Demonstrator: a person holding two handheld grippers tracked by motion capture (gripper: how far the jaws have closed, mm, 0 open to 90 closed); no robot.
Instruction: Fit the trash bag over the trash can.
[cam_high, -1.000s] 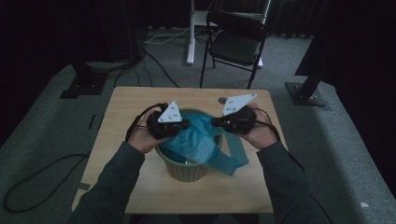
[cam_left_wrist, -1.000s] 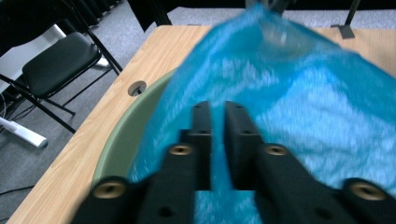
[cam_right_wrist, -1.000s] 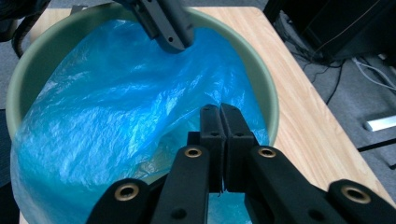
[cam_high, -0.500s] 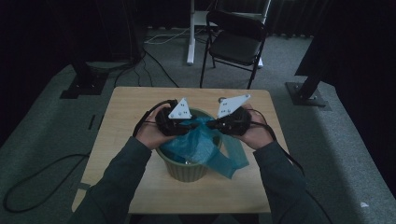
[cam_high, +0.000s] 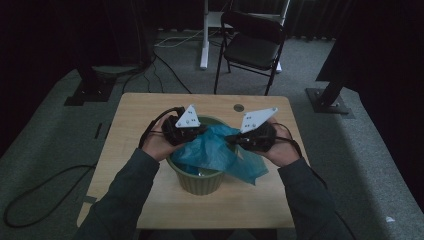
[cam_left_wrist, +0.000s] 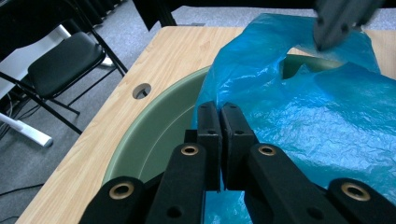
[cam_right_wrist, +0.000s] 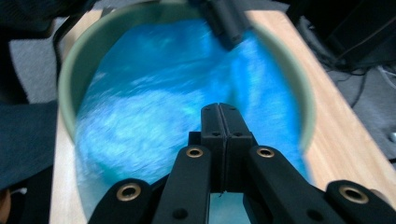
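From the high view, the left gripper (cam_high: 192, 131) and the right gripper (cam_high: 239, 141) meet over a green bucket (cam_high: 199, 178) near the middle of a wooden table (cam_high: 140, 107). A blue plastic bag (cam_high: 220, 152) lies between and below them, spilling over the rim beneath the right gripper. Bare tabletop surrounds the bucket, and a black folding chair (cam_high: 252, 42) stands beyond the far edge.

The left gripper view adds the grip: the left gripper (cam_left_wrist: 219, 112) has just closed, its jaws together and pinching the bag's (cam_left_wrist: 308, 116) edge just inside the bucket rim (cam_left_wrist: 159, 123). A round hole (cam_left_wrist: 141, 90) lies in the table ahead-left.

The right gripper view, blurred, shows the right gripper (cam_right_wrist: 223, 112) pressed together over the bag (cam_right_wrist: 154, 93) lining the bucket (cam_right_wrist: 70, 60); whether it pinches film is unclear.
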